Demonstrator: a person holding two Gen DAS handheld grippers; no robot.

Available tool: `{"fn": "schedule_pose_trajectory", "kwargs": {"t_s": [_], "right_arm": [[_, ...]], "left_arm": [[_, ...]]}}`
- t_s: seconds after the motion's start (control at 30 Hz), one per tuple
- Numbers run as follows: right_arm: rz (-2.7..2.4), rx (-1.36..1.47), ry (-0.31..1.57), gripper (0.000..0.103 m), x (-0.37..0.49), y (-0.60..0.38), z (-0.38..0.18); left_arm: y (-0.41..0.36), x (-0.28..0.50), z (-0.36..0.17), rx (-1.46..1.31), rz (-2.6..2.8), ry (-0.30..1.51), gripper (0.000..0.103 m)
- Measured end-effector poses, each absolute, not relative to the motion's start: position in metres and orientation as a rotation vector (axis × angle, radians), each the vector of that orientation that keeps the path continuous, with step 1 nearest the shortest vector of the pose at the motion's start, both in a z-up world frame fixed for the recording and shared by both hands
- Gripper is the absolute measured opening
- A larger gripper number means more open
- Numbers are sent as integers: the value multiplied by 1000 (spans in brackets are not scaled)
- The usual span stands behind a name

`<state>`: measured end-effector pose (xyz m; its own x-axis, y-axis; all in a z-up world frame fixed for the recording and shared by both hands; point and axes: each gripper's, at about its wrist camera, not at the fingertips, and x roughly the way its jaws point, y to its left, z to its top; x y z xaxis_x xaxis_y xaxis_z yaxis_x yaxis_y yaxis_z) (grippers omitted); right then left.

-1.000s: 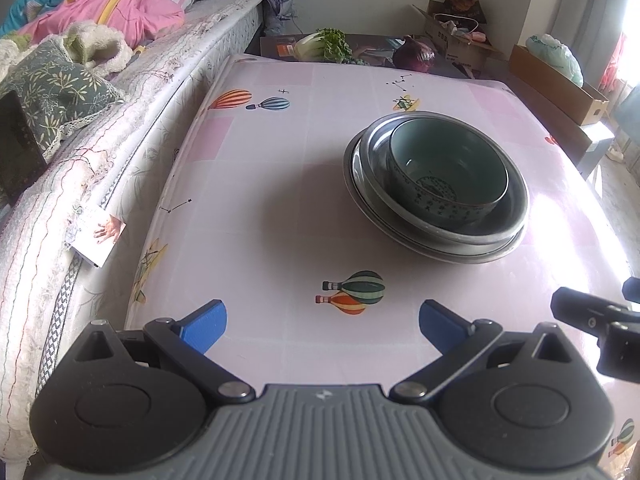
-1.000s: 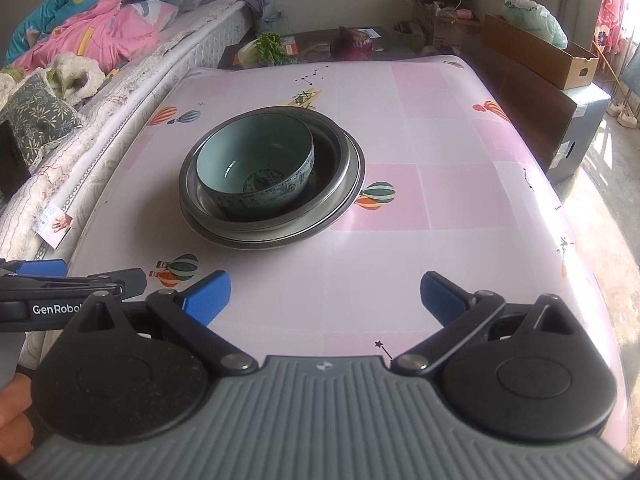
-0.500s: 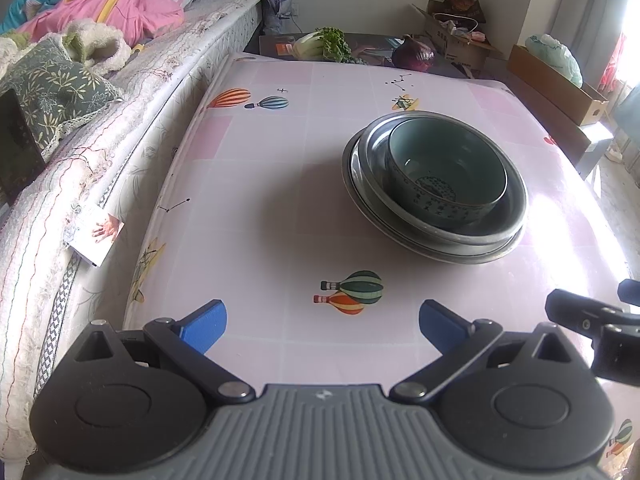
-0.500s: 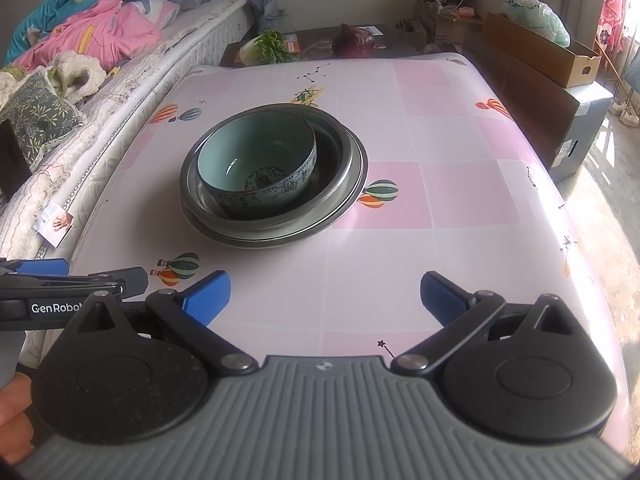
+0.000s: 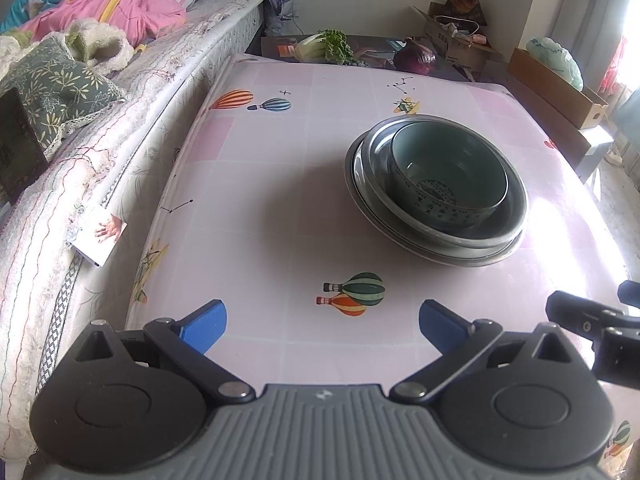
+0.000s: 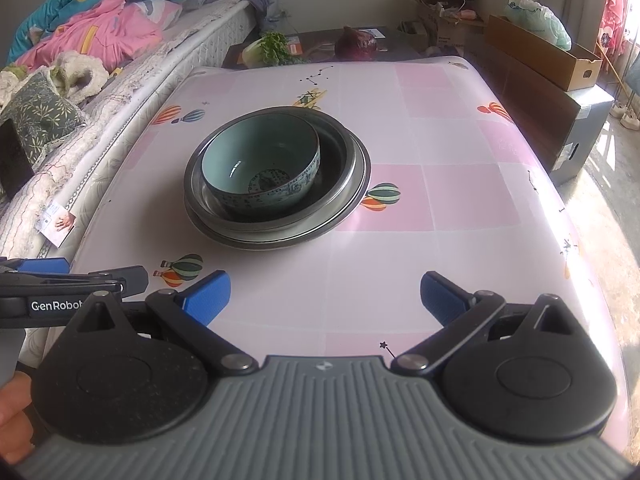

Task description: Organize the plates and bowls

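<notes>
A pale green ceramic bowl [image 5: 448,176] [image 6: 260,168] sits inside a steel basin [image 5: 516,216] [image 6: 348,168], which rests on a flat steel plate [image 5: 356,192] [image 6: 224,236]. The stack stands mid-table on a pink tablecloth [image 5: 256,208] [image 6: 460,192]. My left gripper [image 5: 323,326] hangs open near the table's front edge, the stack ahead and to its right. My right gripper [image 6: 325,296] is open too, back from the stack, which lies ahead and left. Nothing is between either pair of blue fingers.
A bed [image 5: 132,92] with heaped bedding runs along the table's left side. A low stand behind the table holds a cabbage [image 6: 268,46] and a purple cabbage [image 6: 356,42]. Cardboard boxes [image 6: 544,56] stand at the right. A hand [image 6: 12,420] shows at the lower left.
Both grippers have stayed open and nearly still; the right wrist view has drifted slightly, the stack sitting a little higher and to the right in it.
</notes>
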<state>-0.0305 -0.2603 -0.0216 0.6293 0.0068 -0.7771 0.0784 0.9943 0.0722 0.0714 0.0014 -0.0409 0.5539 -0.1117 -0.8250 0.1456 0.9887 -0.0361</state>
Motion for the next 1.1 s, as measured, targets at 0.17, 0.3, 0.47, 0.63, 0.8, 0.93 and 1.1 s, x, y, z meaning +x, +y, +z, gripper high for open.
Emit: {"fn": "schedule_pose_trajectory", "kwargs": {"t_s": [0.17, 0.3, 0.47, 0.63, 0.8, 0.93, 1.1], "right_arm": [[-41, 104, 887, 102, -31, -260, -20], [-40, 106, 886, 102, -32, -260, -18], [-40, 106, 885, 102, -32, -261, -18], [-40, 106, 885, 102, -32, -261, -18], [-39, 106, 885, 102, -32, -261, -18], [-39, 107, 886, 102, -33, -262, -18], [-39, 108, 886, 102, -33, -262, -18]], "left_arm": [[2, 71, -40, 36, -152, 971, 103], [2, 71, -40, 37, -152, 972, 103], [2, 71, -40, 36, -152, 972, 103], [2, 71, -40, 36, -151, 972, 103], [2, 71, -40, 36, -152, 972, 103], [2, 71, -40, 35, -152, 973, 103], [2, 70, -40, 35, -152, 975, 103]]}}
